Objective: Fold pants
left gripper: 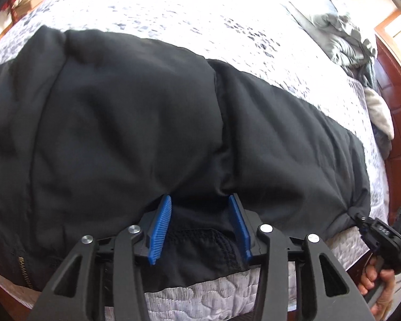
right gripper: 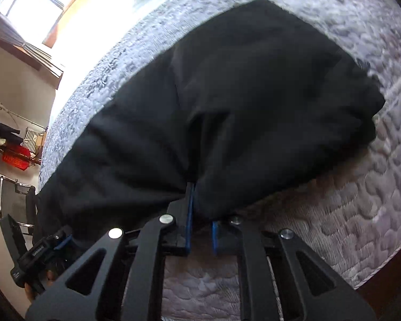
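Zipper edge: a brass zipper (left gripper: pixel 22 270) is showing at the far left of the black pants (left gripper: pixel 136 112), close to the bed's near edge, where it is liable to slide off if the cloth is dragged that way.
Pants: lying spread across the quilted bedspread (left gripper: pixel 200 294), with a mesh-lined edge bunching up between the left tool's pads.
Left gripper (left gripper: pixel 200 224): its blue pads (left gripper: pixel 161 224) are standing partly spread, cloth sitting between them; whether they are actually pressing it I cannot tell.
Left risk: with jaws this loose, I judge the fabric is likely to slip out once lifted, undoing the fold.
Right gripper (right gripper: pixel 193 195): its jaws are pressed nearly together, pinching a gathered ridge of the pants near the bed edge.
Right risk: it may be catching only one layer, so the fold could be coming up uneven.
Clutter: a grey bundle (left gripper: pixel 344 42) is lying at the far right, well apart.
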Action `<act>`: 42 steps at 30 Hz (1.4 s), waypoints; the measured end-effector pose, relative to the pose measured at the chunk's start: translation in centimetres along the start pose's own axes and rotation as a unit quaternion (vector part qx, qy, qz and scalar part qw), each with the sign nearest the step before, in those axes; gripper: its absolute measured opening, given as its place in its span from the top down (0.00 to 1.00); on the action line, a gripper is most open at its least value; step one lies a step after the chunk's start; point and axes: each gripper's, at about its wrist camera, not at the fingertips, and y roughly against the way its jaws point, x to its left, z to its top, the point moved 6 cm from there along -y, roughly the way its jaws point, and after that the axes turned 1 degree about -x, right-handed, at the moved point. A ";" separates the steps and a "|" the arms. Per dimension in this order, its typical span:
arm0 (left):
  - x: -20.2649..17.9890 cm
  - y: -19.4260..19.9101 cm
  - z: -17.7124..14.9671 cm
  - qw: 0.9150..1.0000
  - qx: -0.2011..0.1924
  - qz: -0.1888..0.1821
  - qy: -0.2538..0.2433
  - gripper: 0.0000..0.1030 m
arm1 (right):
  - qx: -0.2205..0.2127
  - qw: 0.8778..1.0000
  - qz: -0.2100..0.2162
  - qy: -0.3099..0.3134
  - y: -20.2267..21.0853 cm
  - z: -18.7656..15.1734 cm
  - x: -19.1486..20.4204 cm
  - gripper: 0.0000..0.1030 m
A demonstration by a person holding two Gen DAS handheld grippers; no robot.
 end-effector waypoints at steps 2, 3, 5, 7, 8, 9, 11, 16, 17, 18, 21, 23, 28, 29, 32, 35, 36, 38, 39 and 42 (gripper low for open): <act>0.0 0.2 -0.5 1.000 -0.002 0.006 -0.028 0.56 | -0.003 1.000 0.005 -0.007 -0.3 -0.8 -0.6 0.89; 0.0 0.3 -0.7 0.999 -0.003 0.006 -0.036 0.56 | -0.006 1.000 0.007 -0.010 -0.3 -0.9 -0.6 0.89; 0.3 0.8 -0.8 0.999 -0.001 -0.001 -0.035 0.56 | -0.010 1.000 0.003 -0.003 0.1 -0.7 -0.1 0.87; 0.6 1.6 -1.1 1.000 0.006 -0.016 -0.019 0.56 | -0.009 1.000 -0.003 0.006 0.3 -0.3 0.4 0.75; 1.1 2.4 -1.3 1.000 0.006 -0.023 -0.012 0.56 | -0.006 1.000 -0.004 0.007 0.5 -0.5 0.6 0.71; 1.3 3.0 -1.5 1.000 0.003 -0.022 -0.010 0.56 | -0.003 1.000 -0.003 0.007 0.7 -0.8 0.9 0.65; 2.8 4.7 -2.4 1.000 0.003 -0.008 -0.009 0.54 | 0.009 1.000 0.008 0.013 0.9 -1.7 2.0 0.63; 9.2 7.6 -4.9 0.997 0.026 -0.028 0.074 0.54 | 0.045 0.996 0.059 0.041 0.1 -4.5 6.9 0.63; 10.7 7.9 -5.5 0.994 0.035 -0.034 0.096 0.58 | 0.054 0.995 0.073 0.046 -0.3 -5.1 8.3 0.63; 12.0 8.3 -6.1 0.991 0.040 -0.044 0.120 0.61 | 0.066 0.993 0.085 0.055 -0.7 -5.8 9.7 0.64; 14.7 8.5 -7.7 0.973 0.061 -0.089 0.202 0.63 | 0.105 0.983 0.125 0.088 -1.5 -8.1 14.3 0.64; 17.2 8.8 -8.4 0.962 0.060 -0.095 0.251 0.63 | 0.129 0.974 0.151 0.107 -1.9 -9.4 17.0 0.64; 21.9 8.6 -9.1 0.926 0.035 -0.141 0.349 0.62 | 0.153 0.966 0.162 0.133 -2.5 -11.0 20.1 0.64; 22.9 8.3 -9.3 0.918 0.039 -0.150 0.365 0.62 | 0.155 0.965 0.160 0.135 -2.7 -11.1 20.3 0.64; 25.0 8.4 -10.6 0.894 0.042 -0.173 0.411 0.63 | 0.160 0.965 0.158 0.137 -2.8 -11.6 20.7 0.64; 26.0 9.0 -12.1 0.882 0.025 -0.173 0.438 0.64 | 0.159 0.965 0.144 0.151 -2.8 -11.8 21.0 0.64; 26.4 9.5 -12.7 0.880 0.020 -0.172 0.443 0.64 | 0.159 0.964 0.143 0.155 -2.8 -11.9 21.0 0.64; 27.8 10.3 -14.0 0.880 0.020 -0.148 0.450 0.61 | 0.160 0.964 0.141 0.160 -3.2 -12.1 21.4 0.64; 28.2 10.3 -14.4 0.876 0.013 -0.148 0.459 0.61 | 0.160 0.964 0.138 0.161 -3.4 -12.1 21.5 0.64; 29.4 10.1 -14.8 0.862 0.006 -0.159 0.482 0.58 | 0.154 0.964 0.133 0.169 -3.7 -12.2 21.9 0.64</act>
